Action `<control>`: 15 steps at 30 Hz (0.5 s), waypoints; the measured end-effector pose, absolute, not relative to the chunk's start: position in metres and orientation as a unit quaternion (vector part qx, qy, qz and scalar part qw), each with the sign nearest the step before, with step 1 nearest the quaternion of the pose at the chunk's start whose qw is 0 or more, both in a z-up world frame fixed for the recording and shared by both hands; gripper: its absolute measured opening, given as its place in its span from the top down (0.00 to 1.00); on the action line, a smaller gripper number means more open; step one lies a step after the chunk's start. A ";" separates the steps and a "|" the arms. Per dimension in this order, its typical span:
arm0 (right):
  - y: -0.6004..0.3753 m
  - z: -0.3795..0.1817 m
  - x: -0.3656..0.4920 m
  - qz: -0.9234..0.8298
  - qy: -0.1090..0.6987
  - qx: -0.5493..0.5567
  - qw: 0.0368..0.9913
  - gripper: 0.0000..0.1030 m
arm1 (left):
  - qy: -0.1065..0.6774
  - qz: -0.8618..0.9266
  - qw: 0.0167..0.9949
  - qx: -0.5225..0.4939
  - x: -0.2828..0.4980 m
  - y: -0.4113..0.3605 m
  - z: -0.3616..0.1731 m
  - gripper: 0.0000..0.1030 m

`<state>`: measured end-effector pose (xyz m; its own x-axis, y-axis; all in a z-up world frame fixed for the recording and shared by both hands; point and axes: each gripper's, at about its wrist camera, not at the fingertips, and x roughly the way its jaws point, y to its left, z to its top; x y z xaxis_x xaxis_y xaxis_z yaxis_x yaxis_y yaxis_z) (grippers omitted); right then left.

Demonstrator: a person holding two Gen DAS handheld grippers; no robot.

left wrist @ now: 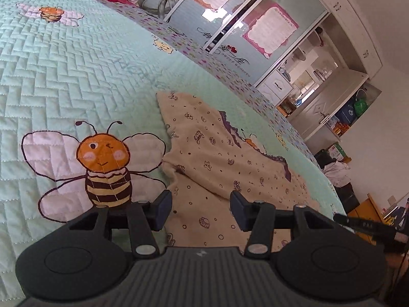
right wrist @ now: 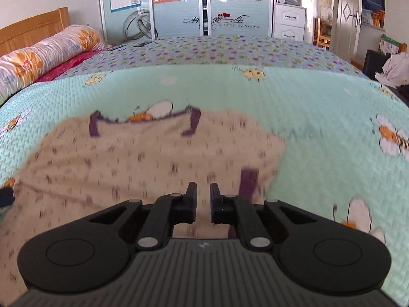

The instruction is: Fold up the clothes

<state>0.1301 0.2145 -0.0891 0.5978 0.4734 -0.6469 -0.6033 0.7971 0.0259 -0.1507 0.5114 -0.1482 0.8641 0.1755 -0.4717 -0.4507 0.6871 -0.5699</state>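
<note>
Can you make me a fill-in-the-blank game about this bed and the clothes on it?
1. The cream printed garment with purple trim lies on a quilted ____ bedspread.
2. The insect stitched on the bedspread beside the left tool is a ____.
3. The left tool's jaws stand ____.
4. The headboard is made of ____.

Missing words: green; bee; open; wood

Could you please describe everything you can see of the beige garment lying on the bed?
The beige garment is a soft, fleecy-looking piece printed with small dark cartoon figures and rings and trimmed in purple at its edges. It lies spread, partly folded and rumpled, on the green quilted bedspread, which carries it. In these views neither gripper is seen pressing on it.
</note>
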 end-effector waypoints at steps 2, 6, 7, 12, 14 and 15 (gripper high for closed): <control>0.229 -0.095 0.154 0.279 0.345 -0.121 0.888 0.89 | 0.199 0.181 0.910 -0.315 -0.148 0.501 -0.140 0.49; 0.235 -0.136 0.185 0.257 0.375 -0.179 0.872 0.70 | 0.213 0.169 0.933 -0.236 -0.131 0.478 -0.122 0.45; 0.234 -0.138 0.187 0.260 0.365 -0.182 0.875 0.70 | 0.219 0.169 0.935 -0.220 -0.123 0.474 -0.119 0.45; 0.245 -0.132 0.210 0.262 0.366 -0.204 0.869 0.75 | 0.285 0.134 0.934 -0.165 -0.063 0.473 -0.118 0.45; 0.244 -0.117 0.205 0.268 0.346 -0.189 0.879 0.74 | 0.325 0.139 0.919 -0.175 -0.041 0.481 -0.125 0.47; 0.243 -0.109 0.201 0.272 0.335 -0.178 0.884 0.74 | 0.340 0.140 0.912 -0.179 -0.036 0.484 -0.129 0.48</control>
<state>0.2007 0.2428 -0.1085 0.6280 0.3614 -0.6892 -0.6002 0.7886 -0.1333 -0.0355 0.4839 -0.1295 0.7292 0.1338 -0.6711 -0.3772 0.8968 -0.2311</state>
